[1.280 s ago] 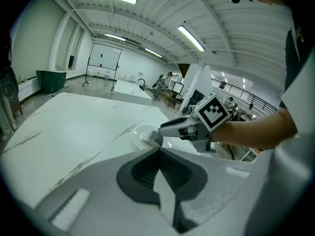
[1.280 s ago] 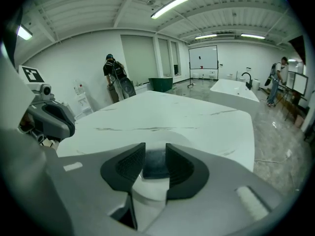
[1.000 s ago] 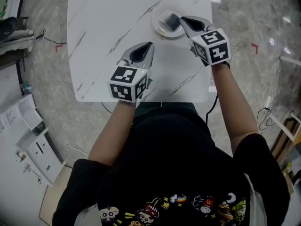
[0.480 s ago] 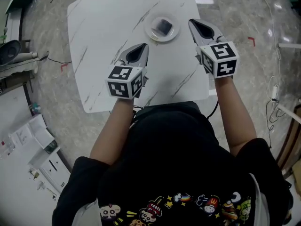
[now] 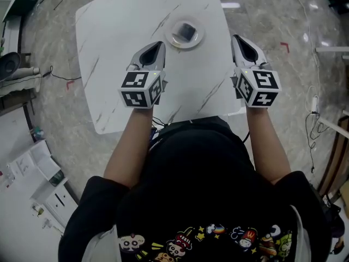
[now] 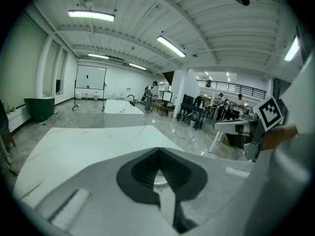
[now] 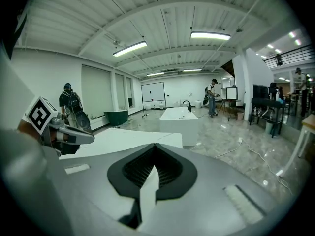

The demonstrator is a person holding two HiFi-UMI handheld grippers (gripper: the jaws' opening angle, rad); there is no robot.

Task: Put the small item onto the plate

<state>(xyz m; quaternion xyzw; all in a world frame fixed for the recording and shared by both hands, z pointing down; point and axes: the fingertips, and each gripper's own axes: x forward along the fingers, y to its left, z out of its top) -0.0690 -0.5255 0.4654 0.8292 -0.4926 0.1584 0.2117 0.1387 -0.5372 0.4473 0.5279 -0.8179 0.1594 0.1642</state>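
The small item [image 5: 186, 31], dark and squarish, lay flat on the white plate [image 5: 174, 39]; no long axis showed. The left gripper [image 5: 160, 45] and right gripper [image 5: 236, 38] were closed, empty.

We see a white marble-look table [image 5: 114, 31] veined with thin grey streaks. Ahead of the silver-grey left gripper [image 5: 158, 45], whose inner pads are ribbed black, a small dark grey square item [image 5: 186, 31] sits against a round white plate [image 5: 172, 39]. The right gripper [image 5: 236, 39] is the same silver-grey, and both carry cubes of black-and-white square markers.
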